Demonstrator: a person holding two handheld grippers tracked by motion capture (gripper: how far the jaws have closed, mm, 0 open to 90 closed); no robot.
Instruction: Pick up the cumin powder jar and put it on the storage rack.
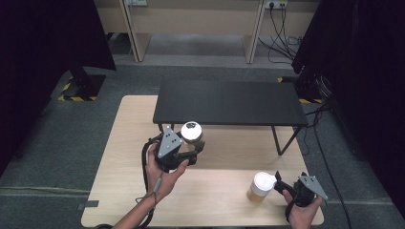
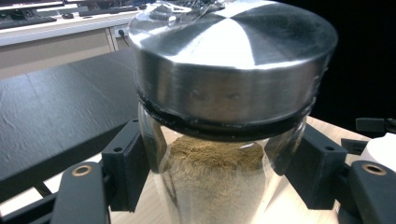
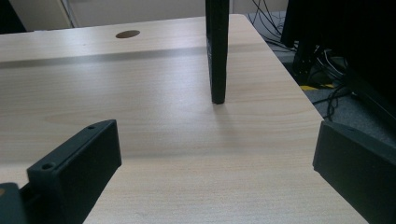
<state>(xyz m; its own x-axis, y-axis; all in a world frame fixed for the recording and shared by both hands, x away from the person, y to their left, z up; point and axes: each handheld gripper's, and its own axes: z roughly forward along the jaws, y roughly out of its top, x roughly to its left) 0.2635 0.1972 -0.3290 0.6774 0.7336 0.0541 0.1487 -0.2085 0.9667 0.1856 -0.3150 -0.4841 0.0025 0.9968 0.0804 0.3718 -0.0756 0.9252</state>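
A glass jar [image 2: 219, 186] holds brown powder under a shiny metal lid [image 2: 233, 51]. My left gripper [image 2: 215, 172] is shut on the glass just below the lid, one pad on each side. In the high view this jar [image 1: 191, 132] hangs in the left gripper [image 1: 193, 145] above the wooden table [image 1: 129, 157], in front of the black shelf [image 1: 229, 102]. A second jar [image 1: 261, 187] with a white lid stands near the front right. My right gripper [image 1: 282, 183] rests just right of it, open; in its own view the right gripper [image 3: 215, 172] has bare table between its fingers [image 3: 74, 168].
The black shelf stands on thin legs across the back half of the table; one leg [image 3: 216, 51] rises ahead of the right gripper. The table's right edge [image 3: 299, 93] is close, with cables on the floor beyond. A round hole [image 3: 127, 34] is in the tabletop.
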